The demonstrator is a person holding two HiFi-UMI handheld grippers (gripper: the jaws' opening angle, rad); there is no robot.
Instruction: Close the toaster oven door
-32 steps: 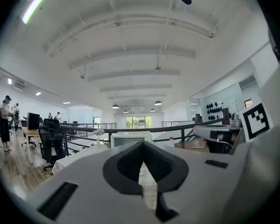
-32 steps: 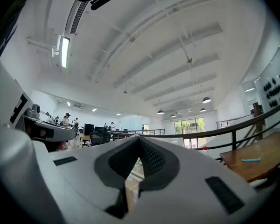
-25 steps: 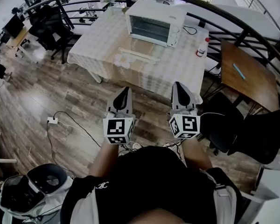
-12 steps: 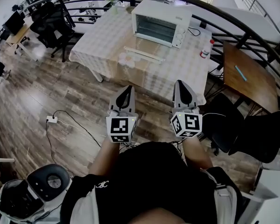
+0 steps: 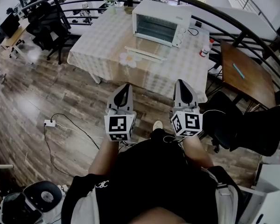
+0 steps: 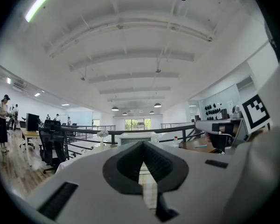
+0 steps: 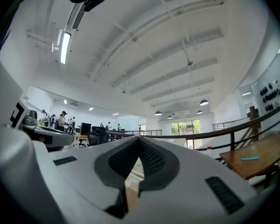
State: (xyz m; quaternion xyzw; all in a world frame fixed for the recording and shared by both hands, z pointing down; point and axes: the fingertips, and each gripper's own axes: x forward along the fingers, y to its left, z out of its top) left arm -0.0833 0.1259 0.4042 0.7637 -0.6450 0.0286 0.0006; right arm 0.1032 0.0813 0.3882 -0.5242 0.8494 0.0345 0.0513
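Seen from the head, a wood-plank floor (image 5: 60, 101) spreads under a tabletop (image 5: 177, 73) draped in a checked cloth. A curved black railing (image 5: 233, 24) runs behind it. The toaster oven (image 5: 161, 23) stands at the tabletop's far end with its glass front toward the person. From here it is not clear whether its door is fully shut.

The left claw (image 5: 126, 88) and the right claw (image 5: 180, 85) are held side by side above the floor, short of the tabletop's near edge and well apart from the oven. Both point toward it. A pale strip (image 5: 144, 53) and a white flower shape (image 5: 128, 59) lie on the cloth between the near edge and the oven. A red-capped bottle (image 5: 204, 48) stands near the right edge. Office chairs (image 5: 46, 24) stand to the left, a brown desk (image 5: 245, 73) to the right, and a power strip (image 5: 49, 123) with its cable lies on the floor. The stretch of floor straight ahead of the claws is open.

In the left gripper view, under a white beamed ceiling, the left claw (image 6: 141, 146) has its pads pressed together with nothing between them. The toaster oven (image 6: 137, 137) sits far off, just above the tip, and the bottle (image 6: 176, 141) stands to its right.

In the right gripper view, the right claw (image 7: 139, 141) is likewise closed and empty. The brown desk (image 7: 259, 160) lies to its right, beyond the railing (image 7: 233, 127).
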